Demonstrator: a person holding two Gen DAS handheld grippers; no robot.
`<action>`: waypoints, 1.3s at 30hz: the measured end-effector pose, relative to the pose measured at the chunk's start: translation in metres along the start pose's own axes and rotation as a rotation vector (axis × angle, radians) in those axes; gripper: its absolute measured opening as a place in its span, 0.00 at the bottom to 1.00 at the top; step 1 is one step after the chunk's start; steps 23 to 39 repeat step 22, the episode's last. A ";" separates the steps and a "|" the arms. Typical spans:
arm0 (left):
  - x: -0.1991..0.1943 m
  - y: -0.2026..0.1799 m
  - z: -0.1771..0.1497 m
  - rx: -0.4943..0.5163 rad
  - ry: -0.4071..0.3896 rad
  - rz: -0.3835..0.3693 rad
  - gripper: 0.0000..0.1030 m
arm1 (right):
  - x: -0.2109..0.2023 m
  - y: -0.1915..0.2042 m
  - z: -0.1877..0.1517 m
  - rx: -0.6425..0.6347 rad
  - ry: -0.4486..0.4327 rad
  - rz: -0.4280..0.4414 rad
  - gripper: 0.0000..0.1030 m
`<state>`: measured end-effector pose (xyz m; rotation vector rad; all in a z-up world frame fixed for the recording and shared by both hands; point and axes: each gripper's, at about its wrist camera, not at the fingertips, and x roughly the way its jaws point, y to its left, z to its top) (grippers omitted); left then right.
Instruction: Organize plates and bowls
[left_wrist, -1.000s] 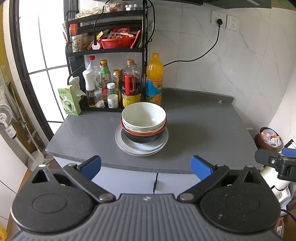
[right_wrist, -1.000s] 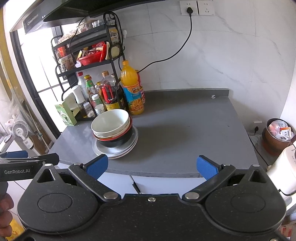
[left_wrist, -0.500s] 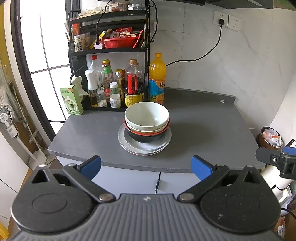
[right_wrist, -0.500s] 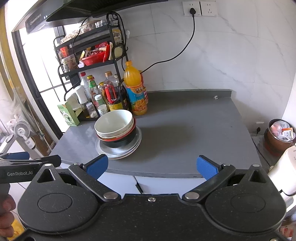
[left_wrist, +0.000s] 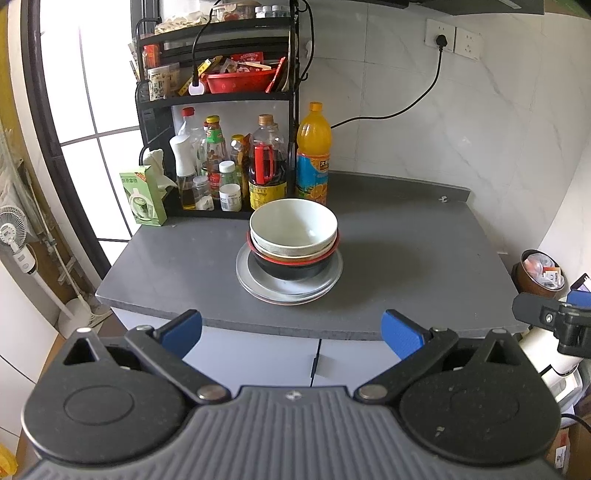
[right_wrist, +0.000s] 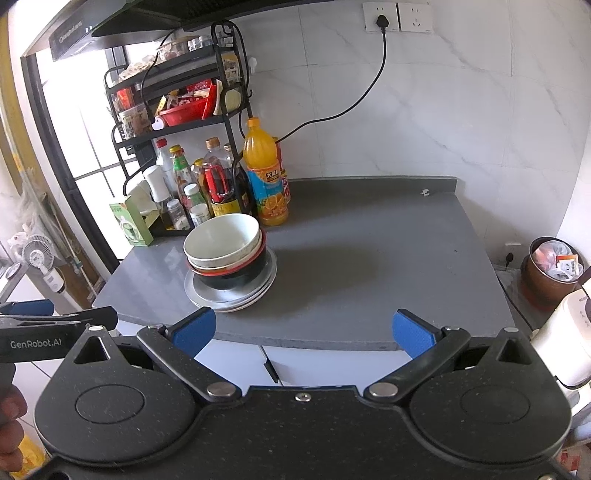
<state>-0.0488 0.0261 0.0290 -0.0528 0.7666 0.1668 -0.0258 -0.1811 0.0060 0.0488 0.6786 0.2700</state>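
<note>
Both tools hang short of the near edge of the grey counter (left_wrist: 406, 258), well apart from the crockery. The left gripper (left_wrist: 291, 328) has its blue-padded jaws spread wide with nothing between them, and the right gripper (right_wrist: 301, 330) is just as wide and just as empty. The task's things sit in one pile towards the left of the counter, near the far rack of bottles (left_wrist: 229, 173) and just in front of the orange drink bottle (left_wrist: 313, 155): a white bowl (left_wrist: 293, 225) on top, nested in what looks like another pale bowl, then a black bowl with a red rim (left_wrist: 291, 264), all standing on a stack of grey plates (left_wrist: 258, 284). How many plates there are cannot be told from here, perhaps two or three. These look like glazed ceramic or melamine, stiff, smooth and likely slippery under the pads, and breakable if dropped. The pile would be heavy and liable to slide if lifted whole, so the pieces are better taken singly from the top. The white bowl's rim stands clear of the one below it, so one pad inside the wall and one outside would make the surest hold.
</note>
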 end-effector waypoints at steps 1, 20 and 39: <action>0.000 0.000 0.000 -0.003 0.000 0.001 0.99 | 0.000 0.000 0.000 -0.001 -0.001 0.000 1.00; 0.004 0.001 -0.002 -0.001 0.006 -0.009 0.99 | -0.001 0.004 0.001 0.003 0.002 -0.002 1.00; 0.004 0.001 -0.002 0.001 0.003 -0.013 0.99 | 0.001 0.005 0.001 0.007 0.010 0.001 1.00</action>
